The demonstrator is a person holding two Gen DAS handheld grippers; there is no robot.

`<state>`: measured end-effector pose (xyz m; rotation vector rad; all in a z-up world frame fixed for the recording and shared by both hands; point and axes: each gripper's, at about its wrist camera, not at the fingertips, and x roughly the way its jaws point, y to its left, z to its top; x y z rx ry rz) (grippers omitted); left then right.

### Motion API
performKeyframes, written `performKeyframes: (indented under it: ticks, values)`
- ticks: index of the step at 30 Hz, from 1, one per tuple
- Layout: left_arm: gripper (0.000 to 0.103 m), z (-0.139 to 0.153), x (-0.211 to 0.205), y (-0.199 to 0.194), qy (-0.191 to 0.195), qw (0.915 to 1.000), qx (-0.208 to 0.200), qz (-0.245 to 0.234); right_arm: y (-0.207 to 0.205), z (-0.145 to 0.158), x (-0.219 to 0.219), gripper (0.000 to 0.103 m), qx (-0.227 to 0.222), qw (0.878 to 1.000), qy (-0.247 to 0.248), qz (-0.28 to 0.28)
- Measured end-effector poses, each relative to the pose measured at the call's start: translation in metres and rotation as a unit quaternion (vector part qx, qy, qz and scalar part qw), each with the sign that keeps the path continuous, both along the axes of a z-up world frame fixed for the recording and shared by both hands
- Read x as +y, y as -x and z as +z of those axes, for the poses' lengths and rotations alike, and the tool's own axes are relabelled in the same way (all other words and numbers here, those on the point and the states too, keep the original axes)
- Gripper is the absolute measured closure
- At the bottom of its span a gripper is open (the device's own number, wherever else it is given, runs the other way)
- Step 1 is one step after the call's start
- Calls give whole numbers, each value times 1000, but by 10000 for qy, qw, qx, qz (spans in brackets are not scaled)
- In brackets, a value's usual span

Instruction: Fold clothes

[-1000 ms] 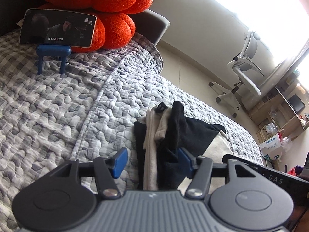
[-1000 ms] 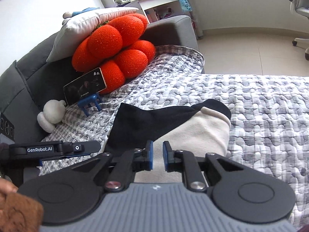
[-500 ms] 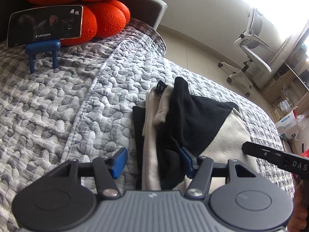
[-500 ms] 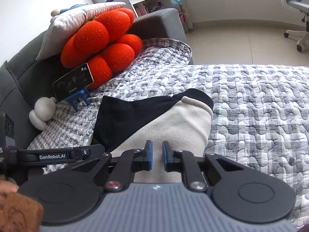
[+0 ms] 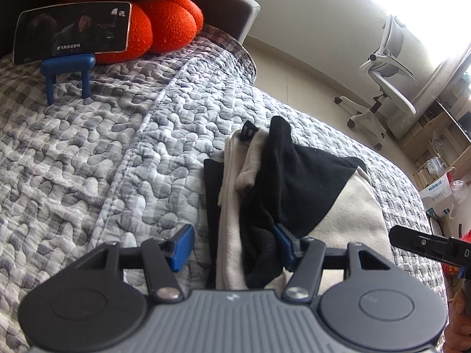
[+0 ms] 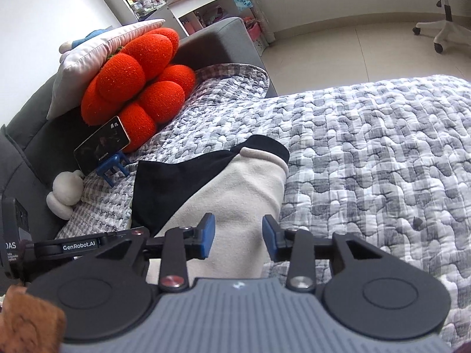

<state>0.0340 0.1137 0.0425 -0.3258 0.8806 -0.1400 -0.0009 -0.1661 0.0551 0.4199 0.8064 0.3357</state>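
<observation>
While the black-and-cream garment [image 5: 297, 182] lies folded on the grey quilted bed cover [image 5: 103, 153], both grippers hang over its near end. Left gripper [image 5: 232, 242]: jaws wide; the bunched black-and-cream edge of the garment sits between them, black cloth against the right pad, left pad clear of it over the quilt. Cannot tell if that counts as any pinch; looks loose. Right gripper [image 6: 239, 236]: jaws have just been opening, now at a medium gap, cream panel of the garment [image 6: 235, 194] showing between and below the pads, neither pad pressing it. Relative to the garment: phone [image 6: 101, 144] on a blue stand [image 6: 113, 167] is beyond its far left corner, leaning on the orange cushion [image 6: 138, 79]; a small white plush [image 6: 66, 192] sits left of it by the grey headboard. White office chair [image 5: 385, 79] stands on the floor well beyond the garment's far right. Right gripper's black side bar pokes into the left wrist view at the garment's right edge.
</observation>
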Motion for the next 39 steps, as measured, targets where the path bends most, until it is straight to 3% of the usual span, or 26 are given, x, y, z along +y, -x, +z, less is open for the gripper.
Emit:
performKeyframes:
  ticks: [11, 22, 26, 29, 31, 33, 39]
  values:
    - [43, -2, 3, 0, 111, 9999, 43, 65, 2, -11, -16, 52, 461, 9974, -545, -50]
    - [43, -5, 8, 2, 286, 9995, 114, 115, -2, -33, 2, 47, 1091, 9907, -764, 296]
    - [43, -6, 9, 3, 298, 9994, 121, 109, -2, -33, 1, 49, 1071, 9900, -861, 330]
    - [43, -5, 8, 4, 257, 9996, 106, 94, 2, -26, 5, 65, 773, 9944, -588, 406]
    - [44, -5, 7, 5, 258, 9996, 93, 85, 6, -19, 7, 69, 529, 9964, -491, 438]
    - [50, -4, 8, 6, 375, 9993, 78, 58, 9, -13, 5, 70, 357, 9972, -489, 437]
    - [51, -1, 6, 12, 589, 9981, 90, -126, 5, -6, -5, 74, 132, 9984, -480, 285]
